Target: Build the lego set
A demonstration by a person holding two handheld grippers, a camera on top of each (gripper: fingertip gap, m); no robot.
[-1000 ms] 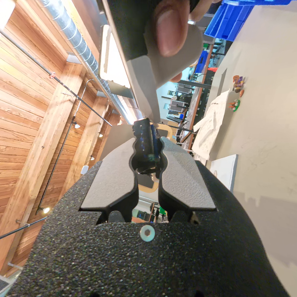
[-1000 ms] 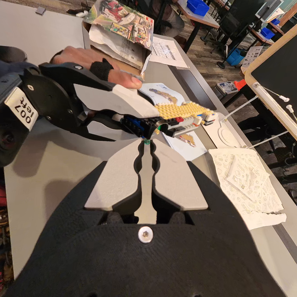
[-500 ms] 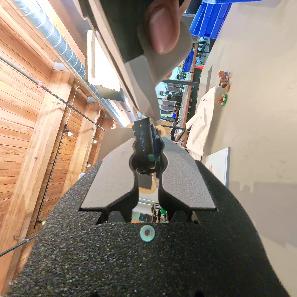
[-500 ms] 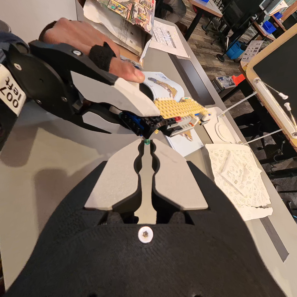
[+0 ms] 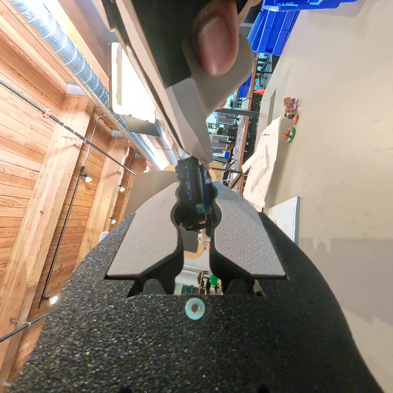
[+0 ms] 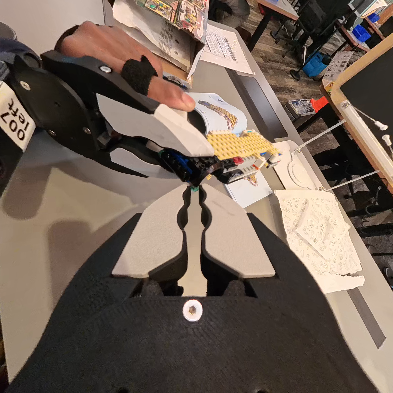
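The left gripper [image 6: 182,157] clamps the black-and-blue end of a brick model [image 6: 238,148], held in the air above the table [image 6: 63,202]. The right gripper [image 6: 194,188], its fingers nearly closed, pinches a small green stud [image 6: 194,188] against the model's underside.

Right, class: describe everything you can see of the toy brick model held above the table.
The brick model is a long, flat build of plastic studded bricks: a tan plate on top, black and blue pieces at its near end, grey, white and red ones along the side. It hangs roughly level above the grey table and an open booklet. The left gripper clamps its dark end between both fingers. The right gripper pinches a small green stud just under the model's black end.
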